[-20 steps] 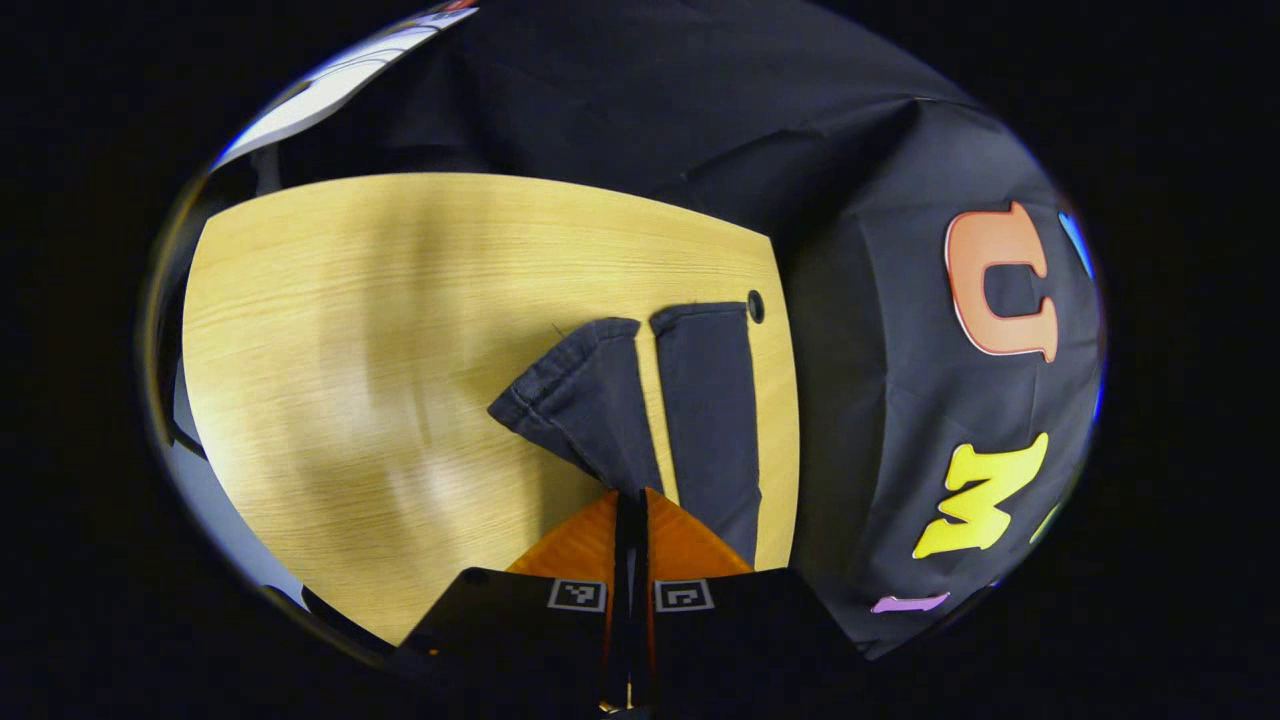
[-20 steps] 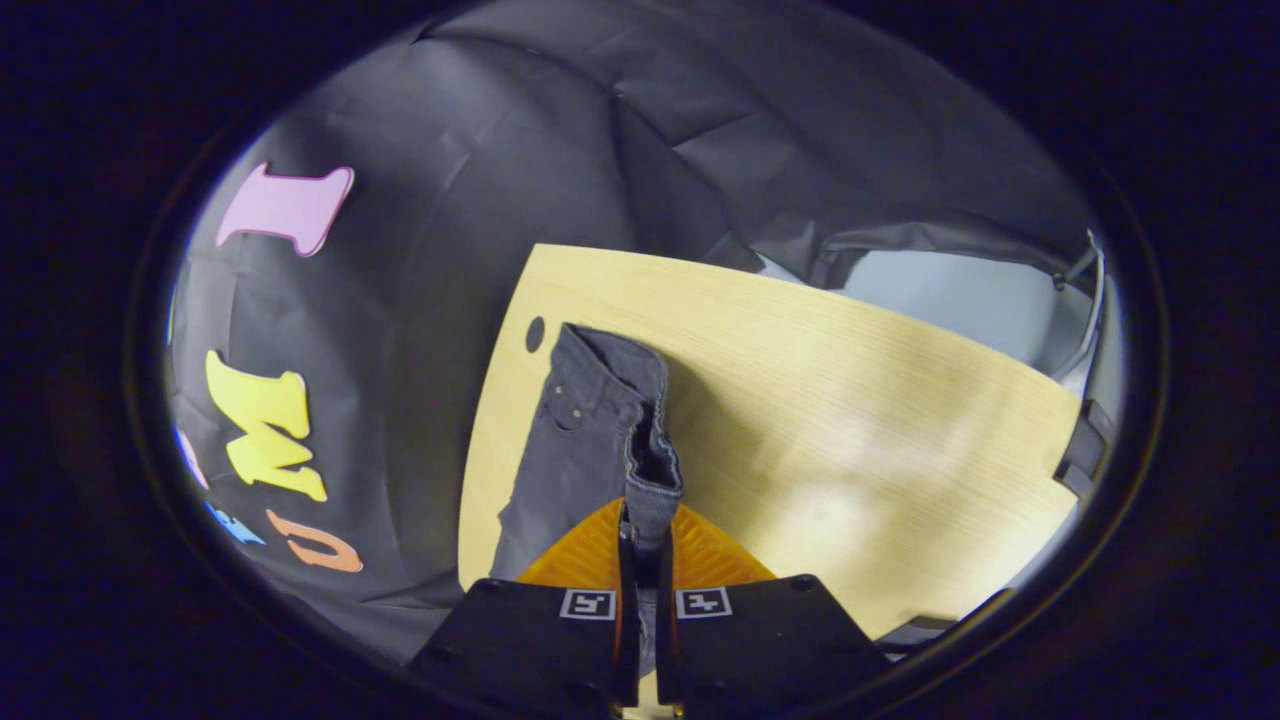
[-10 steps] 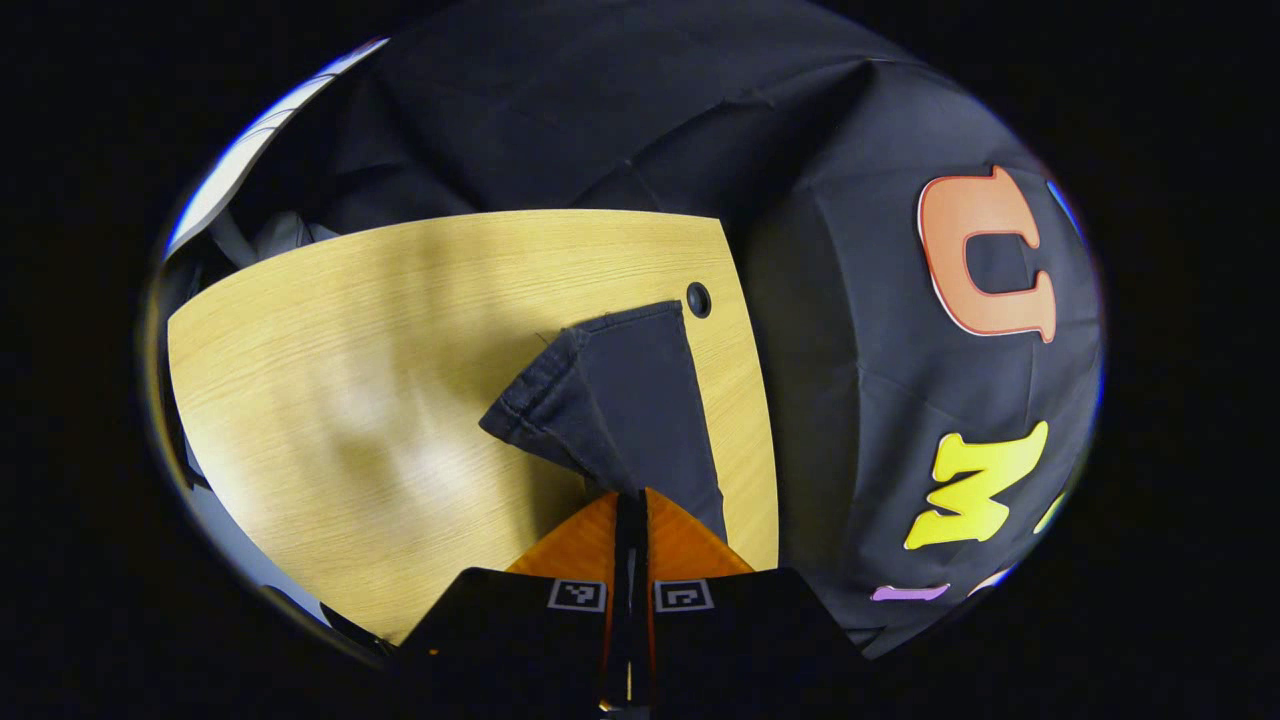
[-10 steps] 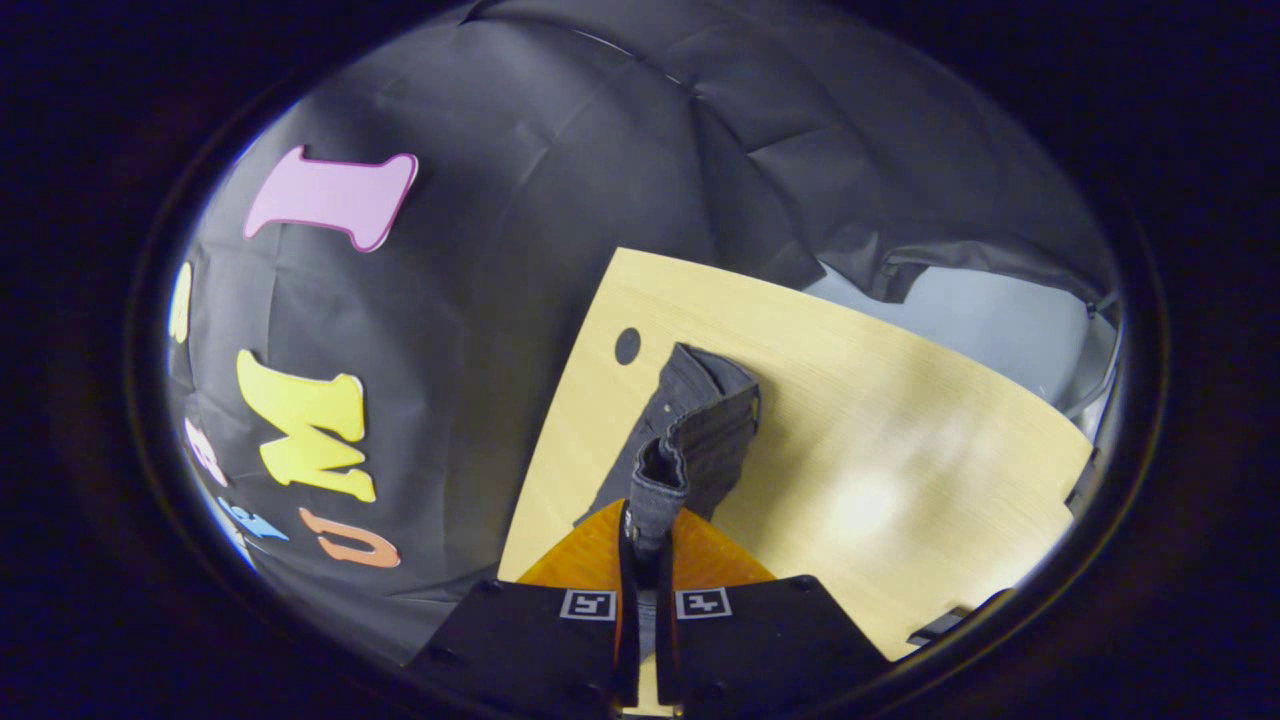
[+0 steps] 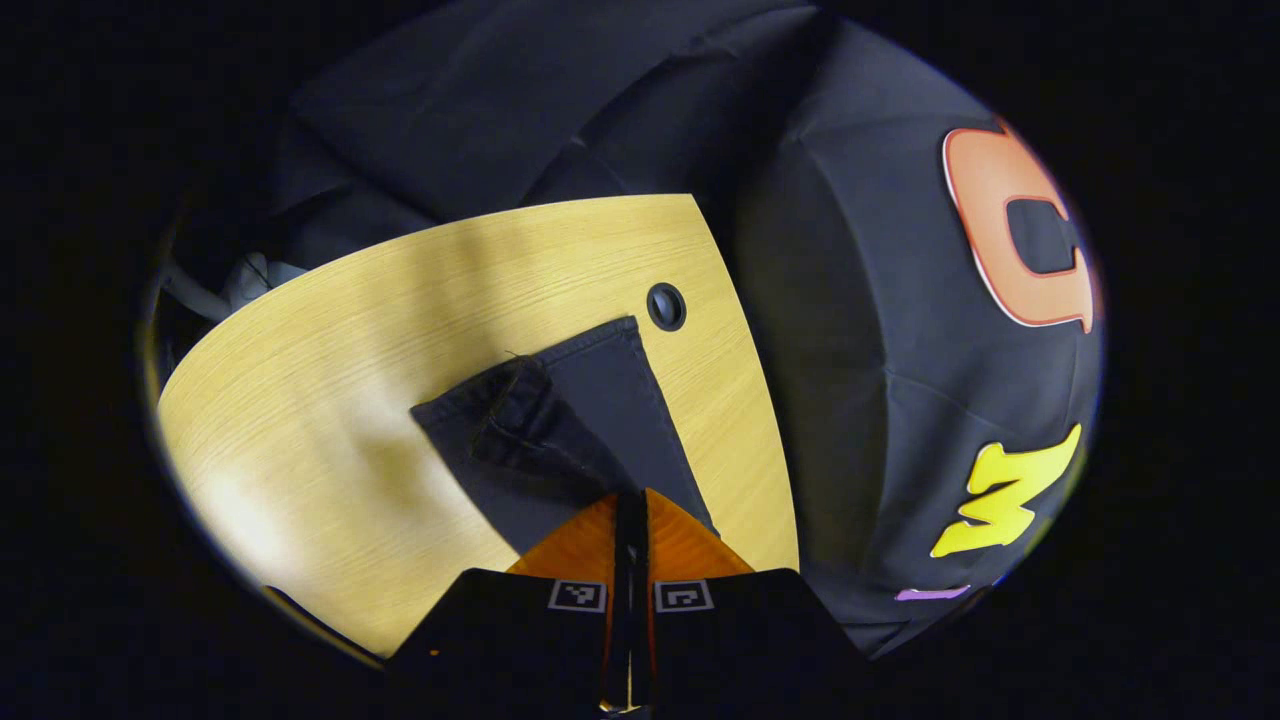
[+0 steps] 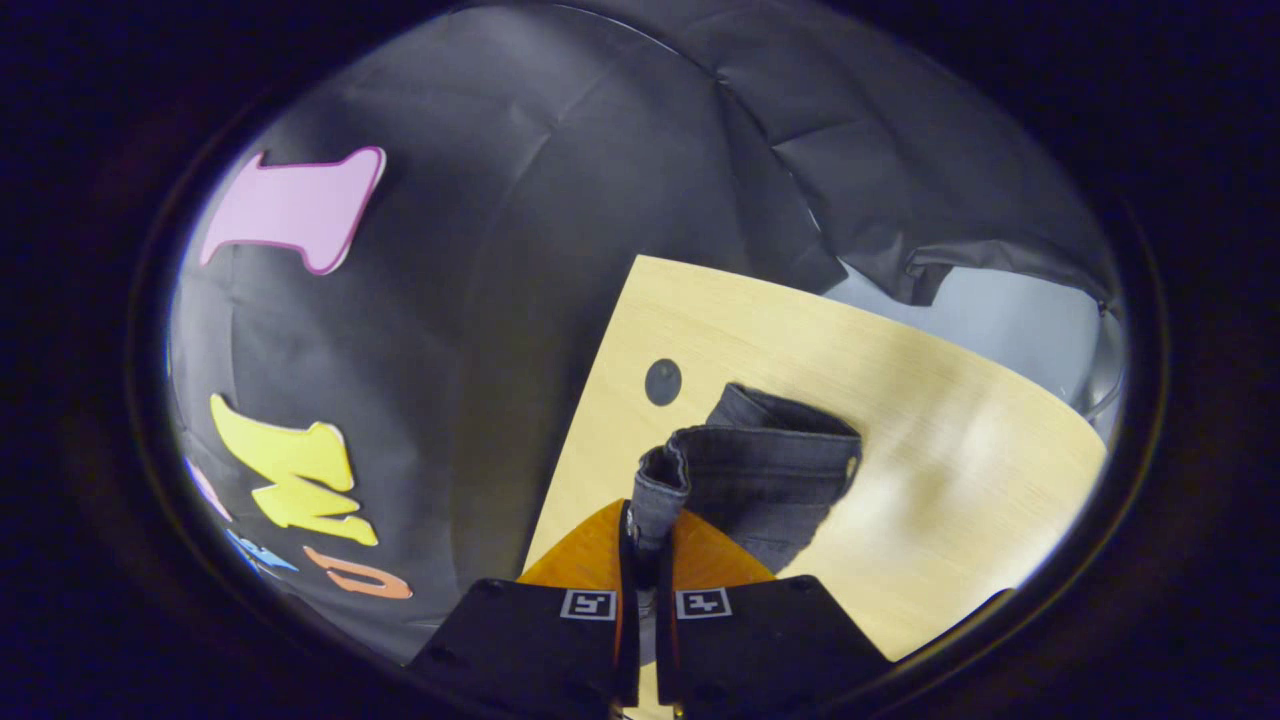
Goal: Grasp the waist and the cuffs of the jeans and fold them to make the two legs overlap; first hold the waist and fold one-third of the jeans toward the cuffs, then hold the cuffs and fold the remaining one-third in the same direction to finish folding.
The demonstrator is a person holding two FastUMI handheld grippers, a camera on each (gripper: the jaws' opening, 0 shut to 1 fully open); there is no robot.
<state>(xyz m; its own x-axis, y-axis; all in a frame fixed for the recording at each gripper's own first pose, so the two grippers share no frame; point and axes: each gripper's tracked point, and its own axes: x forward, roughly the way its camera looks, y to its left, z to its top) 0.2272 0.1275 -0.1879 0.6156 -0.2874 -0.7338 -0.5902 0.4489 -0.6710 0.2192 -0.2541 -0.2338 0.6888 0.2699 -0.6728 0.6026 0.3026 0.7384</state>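
Both the left gripper (image 5: 630, 497) and right gripper (image 6: 645, 520) clamp dark jeans (image 6: 770, 480), hiding the pinched edges. The jeans lie beside the table's (image 5: 330, 340) round hole (image 5: 666, 306).

A light yellow wood-grain surface (image 5: 330, 330) with a rounded edge lies under the scene, its grain running in fine lines and soft bright patches of glare on it. Near its far right corner in the left gripper view sits a small round dark hole (image 5: 666, 306); in the right gripper view that hole (image 6: 662, 381) is near the surface's left edge. Crumpled black cloth (image 6: 560, 200) hangs behind as the booth's wall. A pale grey patch (image 6: 1000, 310) shows beyond the far edge.
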